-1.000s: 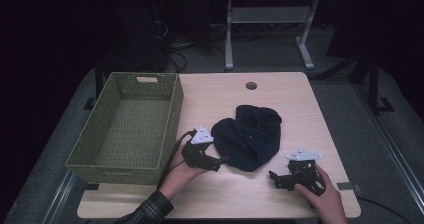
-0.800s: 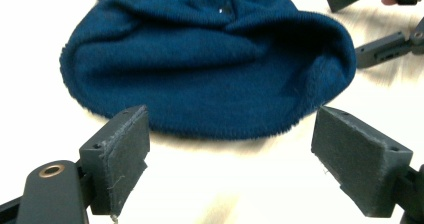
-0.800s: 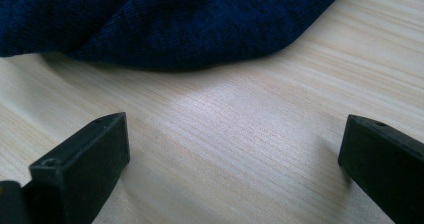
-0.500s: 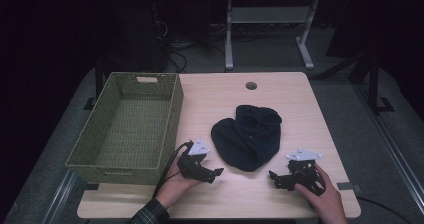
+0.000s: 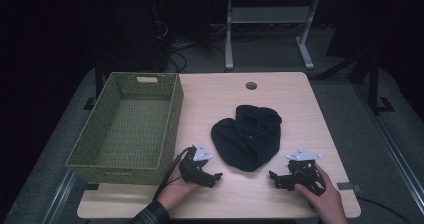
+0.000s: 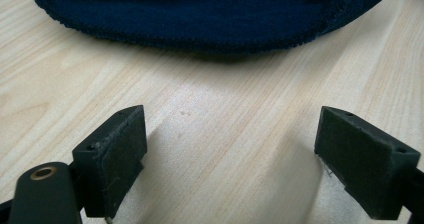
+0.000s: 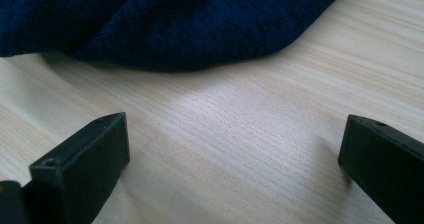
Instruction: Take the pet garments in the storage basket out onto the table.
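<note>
A dark navy knit hat [image 5: 247, 136] lies crumpled in the middle of the wooden table [image 5: 280, 91]. My left gripper [image 5: 214, 178] rests low near the front edge, just left of the hat and apart from it. Its jaws have just been opening and stand open over bare wood. In the left gripper view the hat's hem [image 6: 200, 14] lies a short way beyond the gripper [image 6: 230, 134]. My right gripper [image 5: 274, 179] sits at the front right, open, pointing left toward the hat. In the right gripper view the hat [image 7: 165, 24] lies ahead of the gripper [image 7: 235, 139].
A green woven basket [image 5: 172, 119] stands along the table's left side, nothing inside it. A round cable hole [image 5: 251, 85] sits near the far edge. Behind the table are a desk frame [image 5: 230, 39] and cables on the dark floor.
My left hand has drawn back from the hat's left edge toward the front of the table and sunk lower. The right hand has kept still.
</note>
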Demonstrator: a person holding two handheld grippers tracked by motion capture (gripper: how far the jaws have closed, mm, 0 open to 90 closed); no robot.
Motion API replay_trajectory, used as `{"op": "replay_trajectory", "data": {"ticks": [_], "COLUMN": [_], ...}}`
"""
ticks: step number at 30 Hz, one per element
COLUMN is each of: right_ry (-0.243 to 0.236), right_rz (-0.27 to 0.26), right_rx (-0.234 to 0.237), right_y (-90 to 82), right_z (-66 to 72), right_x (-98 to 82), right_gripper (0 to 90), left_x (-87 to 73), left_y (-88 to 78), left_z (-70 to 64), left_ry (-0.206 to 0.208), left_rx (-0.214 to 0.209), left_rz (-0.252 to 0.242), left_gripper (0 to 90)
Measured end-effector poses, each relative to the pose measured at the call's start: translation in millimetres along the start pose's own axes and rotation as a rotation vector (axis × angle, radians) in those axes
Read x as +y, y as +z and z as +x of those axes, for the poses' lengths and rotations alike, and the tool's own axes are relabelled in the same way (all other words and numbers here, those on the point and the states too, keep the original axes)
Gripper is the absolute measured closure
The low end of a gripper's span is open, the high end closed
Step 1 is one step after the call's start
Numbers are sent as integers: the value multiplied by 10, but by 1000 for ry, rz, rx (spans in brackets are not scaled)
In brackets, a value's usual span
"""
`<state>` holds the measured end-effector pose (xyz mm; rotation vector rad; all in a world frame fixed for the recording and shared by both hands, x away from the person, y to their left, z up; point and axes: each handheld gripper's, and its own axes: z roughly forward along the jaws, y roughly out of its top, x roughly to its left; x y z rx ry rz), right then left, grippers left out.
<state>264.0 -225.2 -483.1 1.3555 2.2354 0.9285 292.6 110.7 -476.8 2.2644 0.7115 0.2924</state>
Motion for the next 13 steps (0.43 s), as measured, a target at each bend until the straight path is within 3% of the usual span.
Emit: {"op": "replay_trajectory", "data": {"ticks": [13], "right_ry": [1], "right_rz": [0], "right_rx": [-1], "right_y": [-1], "right_z": [1], "right_x": [-1], "right_gripper": [0], "left_x": [-18], "left_y": [0], "left_z": [2], "left_ry": [-3], "left_rx": [1], "left_rz": [-14], "left_gripper": [128]}}
